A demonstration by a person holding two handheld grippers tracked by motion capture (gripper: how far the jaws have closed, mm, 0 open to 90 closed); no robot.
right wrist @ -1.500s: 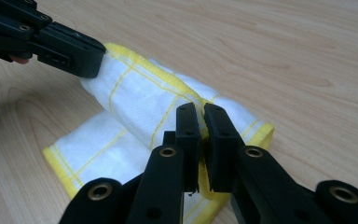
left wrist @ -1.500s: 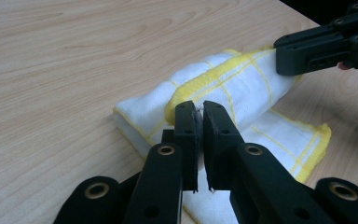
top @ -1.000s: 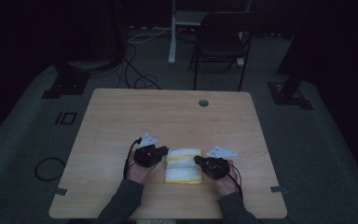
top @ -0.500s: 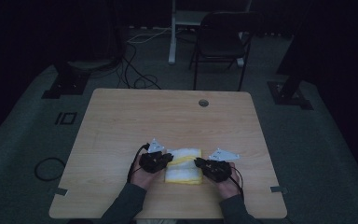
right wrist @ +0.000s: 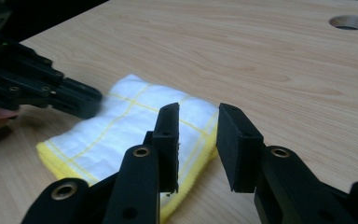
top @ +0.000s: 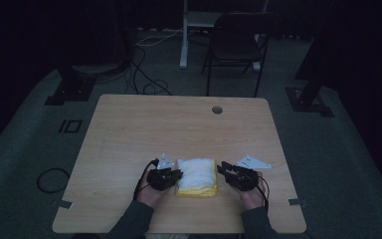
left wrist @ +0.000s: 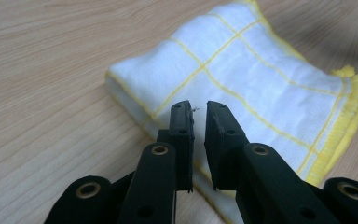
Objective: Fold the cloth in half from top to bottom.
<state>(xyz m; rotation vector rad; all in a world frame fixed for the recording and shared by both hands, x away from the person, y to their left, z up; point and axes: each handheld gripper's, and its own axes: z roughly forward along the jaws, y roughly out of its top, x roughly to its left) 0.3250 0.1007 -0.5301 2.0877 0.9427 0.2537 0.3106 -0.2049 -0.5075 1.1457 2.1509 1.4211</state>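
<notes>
While the left gripper (left wrist: 198, 109) has its jaws nearly together with a thin gap and nothing clamped, tips sit right over the near edge of the folded cloth (left wrist: 242, 79). The right gripper (right wrist: 198, 119) has just been opening its jaws; a moderate gap, no cloth between them, tips just off the cloth's yellow hem. From above, the white cloth with yellow grid and yellow border lies folded flat on the table (top: 179, 124), at the near middle, between the two grippers: left one touching or just beside its left edge, right one slightly apart from its right edge. A round cable hole (top: 217, 109) sits well beyond. A dark chair (top: 236, 47) stands behind the table.
</notes>
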